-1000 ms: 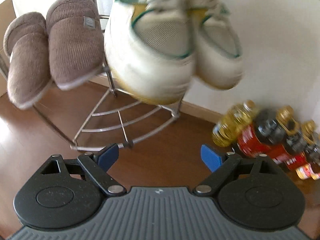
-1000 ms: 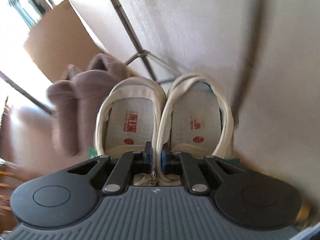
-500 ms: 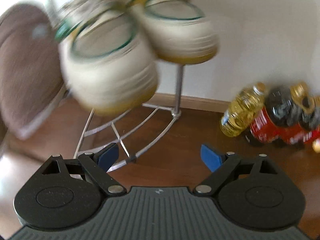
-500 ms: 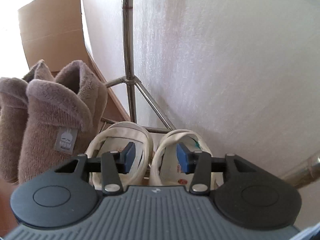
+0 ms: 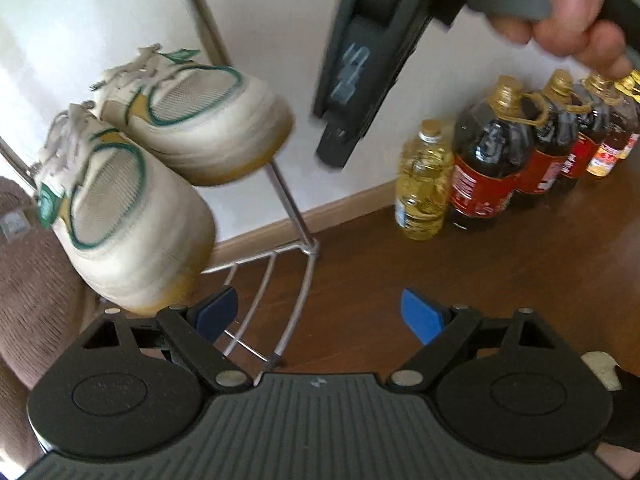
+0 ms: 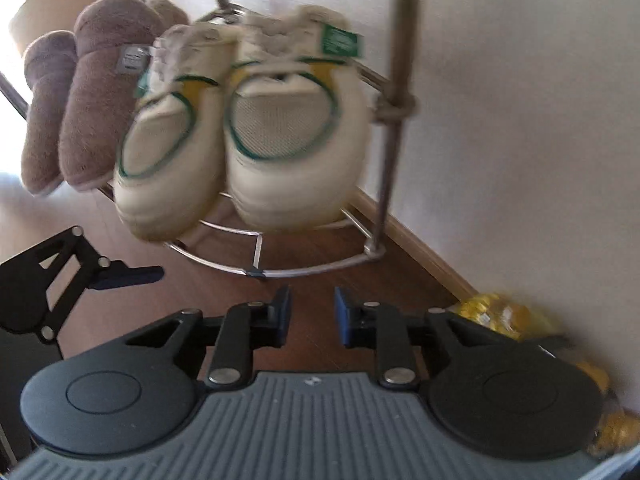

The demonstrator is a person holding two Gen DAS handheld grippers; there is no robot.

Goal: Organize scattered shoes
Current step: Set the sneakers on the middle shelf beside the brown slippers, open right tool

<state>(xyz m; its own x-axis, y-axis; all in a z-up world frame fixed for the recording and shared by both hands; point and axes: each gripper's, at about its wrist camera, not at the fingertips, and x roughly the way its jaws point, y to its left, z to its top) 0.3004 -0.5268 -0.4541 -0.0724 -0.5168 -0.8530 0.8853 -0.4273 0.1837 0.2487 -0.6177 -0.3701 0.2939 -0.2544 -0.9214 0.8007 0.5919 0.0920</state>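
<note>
White sneakers (image 6: 240, 128) on metal rack (image 6: 280, 270), beside brown slippers (image 6: 80, 92). Right gripper (image 6: 312, 316) below rack, jaws just closing, nothing between. Left gripper (image 5: 316, 316) spread wide, empty.

Labels on the sneakers (image 6: 248, 148), slippers (image 6: 96, 92) and bottles (image 5: 484, 160) are too blurred to read.

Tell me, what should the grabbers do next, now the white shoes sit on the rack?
Probably pull back and look for another shoe. The white sneakers already rest on the metal rack beside the brown slippers. The right gripper, which has just been closing, and the left gripper hold nothing.
</note>
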